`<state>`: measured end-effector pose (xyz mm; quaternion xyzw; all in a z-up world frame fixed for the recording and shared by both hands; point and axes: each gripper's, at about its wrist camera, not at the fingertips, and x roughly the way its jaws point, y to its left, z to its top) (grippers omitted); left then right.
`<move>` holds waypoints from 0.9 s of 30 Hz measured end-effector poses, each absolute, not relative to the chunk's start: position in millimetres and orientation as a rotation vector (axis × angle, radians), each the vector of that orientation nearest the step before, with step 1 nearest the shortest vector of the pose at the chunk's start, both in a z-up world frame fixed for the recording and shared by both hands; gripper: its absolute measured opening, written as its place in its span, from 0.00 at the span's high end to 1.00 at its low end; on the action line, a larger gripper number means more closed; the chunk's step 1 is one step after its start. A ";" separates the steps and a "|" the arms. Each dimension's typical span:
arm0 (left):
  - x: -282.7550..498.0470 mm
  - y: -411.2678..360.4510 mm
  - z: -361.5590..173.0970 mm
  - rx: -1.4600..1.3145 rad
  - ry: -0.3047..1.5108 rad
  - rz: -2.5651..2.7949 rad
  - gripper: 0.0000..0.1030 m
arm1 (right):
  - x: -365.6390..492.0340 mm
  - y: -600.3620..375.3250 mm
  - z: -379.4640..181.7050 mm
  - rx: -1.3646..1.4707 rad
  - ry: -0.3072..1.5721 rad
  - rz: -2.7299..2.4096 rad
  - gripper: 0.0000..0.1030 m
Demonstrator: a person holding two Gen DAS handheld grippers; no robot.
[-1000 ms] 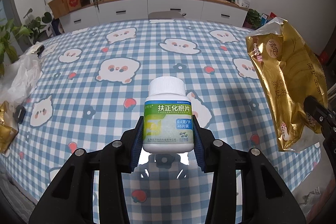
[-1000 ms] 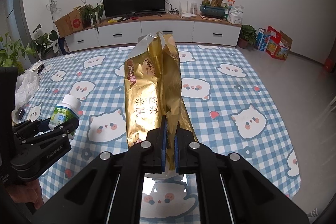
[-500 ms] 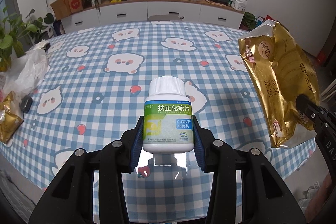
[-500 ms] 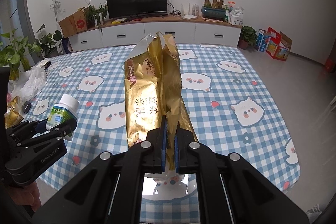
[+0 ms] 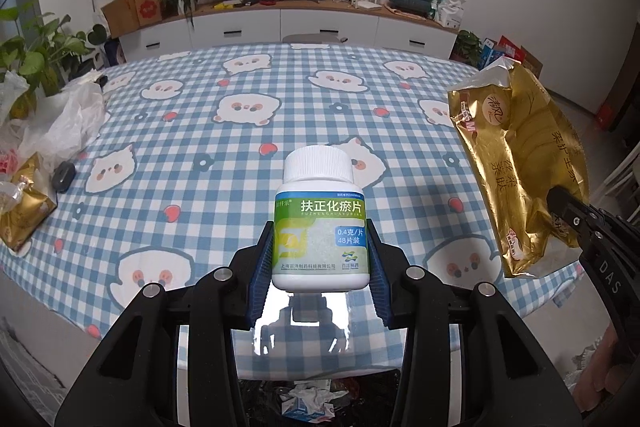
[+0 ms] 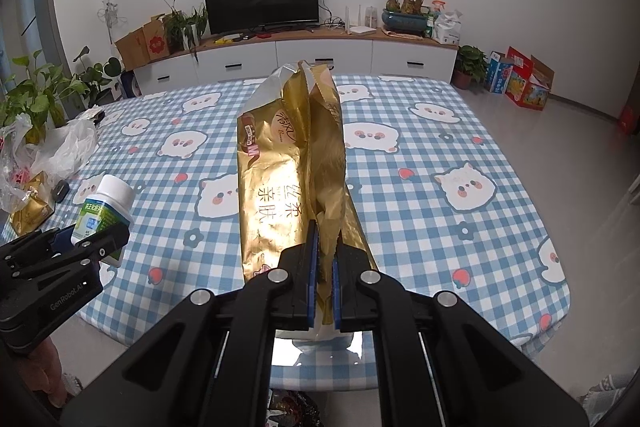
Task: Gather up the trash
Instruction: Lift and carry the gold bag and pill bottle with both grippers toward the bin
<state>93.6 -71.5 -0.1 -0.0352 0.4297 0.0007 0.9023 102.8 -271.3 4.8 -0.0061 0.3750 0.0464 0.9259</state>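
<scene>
Stock in hand, two items, both clear of the counter (image 5: pixel 240 131) and neither yet binned. Item one: white pill bottle (image 5: pixel 320 227), capped, green-and-blue label facing you, clamped upright by its lower body in your left hand-held gripper (image 5: pixel 320 259), so the cap and print stay readable and the bottle cannot roll. Item two: gold foil bag (image 6: pixel 288 179), torn open at the top and standing up from your right hand-held gripper (image 6: pixel 324 267), whose jaws are pinched nearly shut on a fold near its lower end; held there, the crumpled length stays up off the checked cloth. Below both grippers, past the near counter edge, a dark bin liner (image 5: pixel 312 399) with crumpled waste shows, likely the drop point you are bringing both items over. Left on the counter at far left: clear plastic bag (image 5: pixel 60 123), second gold packet (image 5: pixel 24 207), small dark object (image 5: pixel 64 175) beside it, probably next to collect
</scene>
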 end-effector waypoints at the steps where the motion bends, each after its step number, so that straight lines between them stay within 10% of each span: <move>1: 89.4 -71.8 0.3 -0.072 0.886 0.000 0.60 | 99.9 -272.0 4.9 -0.012 0.769 0.096 0.96; 27: 11.3 -67.6 -33.7 -0.064 0.931 0.000 0.60 | 19.9 -275.6 -18.2 -0.025 0.805 0.097 0.96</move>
